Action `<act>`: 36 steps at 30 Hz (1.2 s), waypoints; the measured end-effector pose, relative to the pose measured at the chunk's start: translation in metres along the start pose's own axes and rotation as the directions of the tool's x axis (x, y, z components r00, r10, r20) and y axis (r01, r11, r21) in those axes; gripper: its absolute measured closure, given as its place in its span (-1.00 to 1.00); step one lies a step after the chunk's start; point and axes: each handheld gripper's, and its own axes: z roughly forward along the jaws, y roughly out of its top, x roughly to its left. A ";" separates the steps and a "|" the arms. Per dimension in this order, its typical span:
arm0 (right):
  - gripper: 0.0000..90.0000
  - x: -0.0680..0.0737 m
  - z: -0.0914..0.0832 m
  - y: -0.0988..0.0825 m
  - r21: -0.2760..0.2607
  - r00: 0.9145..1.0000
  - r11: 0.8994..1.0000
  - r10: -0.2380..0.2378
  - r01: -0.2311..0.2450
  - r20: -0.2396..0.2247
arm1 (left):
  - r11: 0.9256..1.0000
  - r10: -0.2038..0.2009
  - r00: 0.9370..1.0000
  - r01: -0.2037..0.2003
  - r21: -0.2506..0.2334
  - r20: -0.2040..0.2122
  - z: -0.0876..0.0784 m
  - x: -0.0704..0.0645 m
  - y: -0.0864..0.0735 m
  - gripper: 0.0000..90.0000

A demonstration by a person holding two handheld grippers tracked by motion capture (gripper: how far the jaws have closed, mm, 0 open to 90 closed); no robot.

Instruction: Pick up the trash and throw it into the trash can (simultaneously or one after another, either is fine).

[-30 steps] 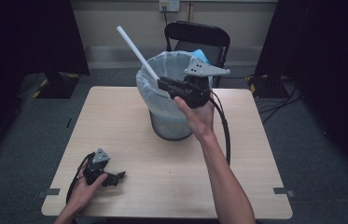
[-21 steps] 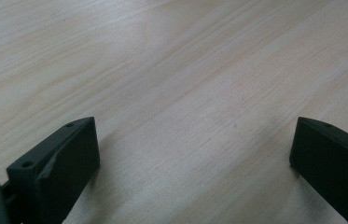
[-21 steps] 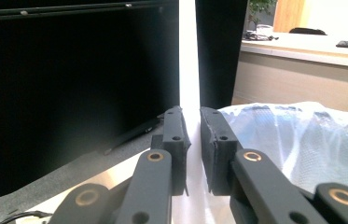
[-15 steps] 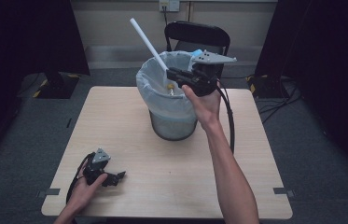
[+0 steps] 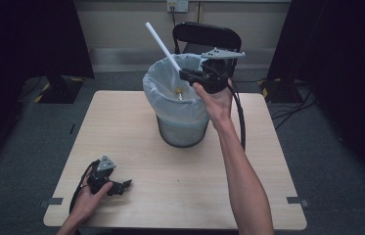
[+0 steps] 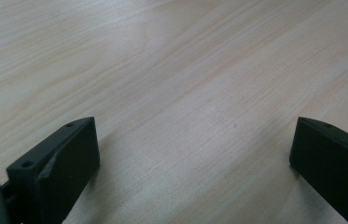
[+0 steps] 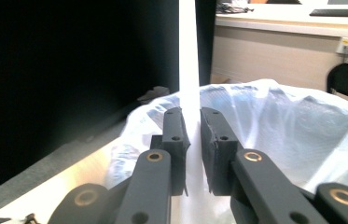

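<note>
Clamping a white tube [image 5: 161,44] between its jaws, the right gripper [image 5: 186,75] hangs over the rim of the lined bin [image 5: 170,105]; the tube slants up and away from the jaws. Resting low on the table [image 5: 180,176], the left gripper [image 5: 126,184] is spread wide with nothing between its jaws.

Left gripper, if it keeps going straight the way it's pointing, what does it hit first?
Probably nothing soon: the left gripper lies low on the table with open jaws, aimed right along bare wood. The bin stands farther back, seemingly off that line.
</note>
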 end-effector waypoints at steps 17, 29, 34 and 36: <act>0.06 -0.011 0.004 -0.005 0.018 0.997 0.999 0.044 -0.045 0.063 | 1.000 0.013 1.000 -0.013 0.007 -0.001 -0.001 0.001 0.000 -0.98; -0.21 -0.008 -0.004 -0.009 0.014 0.998 0.999 0.036 -0.037 0.051 | 1.000 0.012 1.000 -0.012 0.006 -0.001 -0.001 0.001 0.000 -0.98; -0.31 -0.007 -0.009 -0.010 0.005 0.998 0.999 0.034 -0.034 0.050 | 1.000 0.015 1.000 -0.015 0.007 -0.002 -0.001 0.001 0.000 -0.98; -0.31 -0.005 -0.011 -0.009 0.010 0.999 1.000 0.023 -0.023 0.049 | 1.000 0.016 1.000 -0.016 0.006 -0.002 -0.001 0.001 0.000 -0.98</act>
